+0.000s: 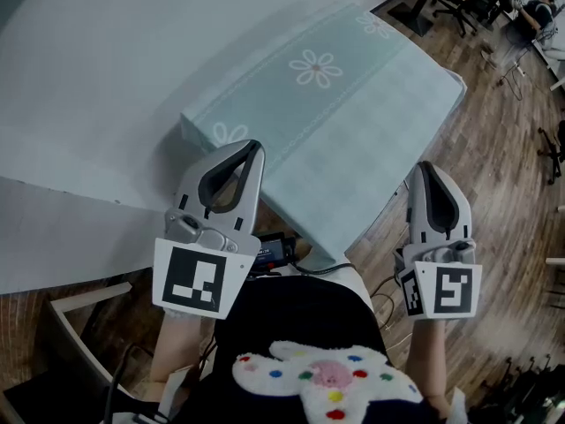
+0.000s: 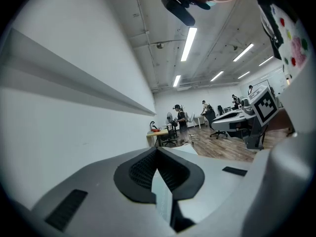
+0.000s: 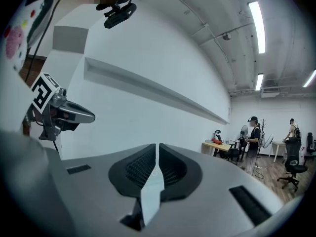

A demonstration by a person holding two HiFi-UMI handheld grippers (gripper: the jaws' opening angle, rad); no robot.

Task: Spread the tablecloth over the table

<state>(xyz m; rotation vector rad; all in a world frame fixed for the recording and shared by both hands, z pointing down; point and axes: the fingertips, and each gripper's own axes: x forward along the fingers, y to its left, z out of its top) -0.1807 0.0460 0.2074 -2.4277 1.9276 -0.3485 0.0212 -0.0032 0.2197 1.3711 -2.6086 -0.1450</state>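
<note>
Grey left gripper (image 1: 251,151) and right gripper (image 1: 425,170), black-white marker cubes (image 1: 196,281) (image 1: 446,291)

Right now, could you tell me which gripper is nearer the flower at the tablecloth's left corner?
Left. The left gripper pinches the tablecloth right beside that flower; the right gripper holds the edge far to its right.

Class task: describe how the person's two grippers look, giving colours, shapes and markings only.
The left gripper and the right gripper share smooth light-grey shells tapering to rounded tips around a dark opening. Each carries a white cube printed with black square markers at the hand end. The gripper views show black ribbed fingers set in grey housing.
</note>
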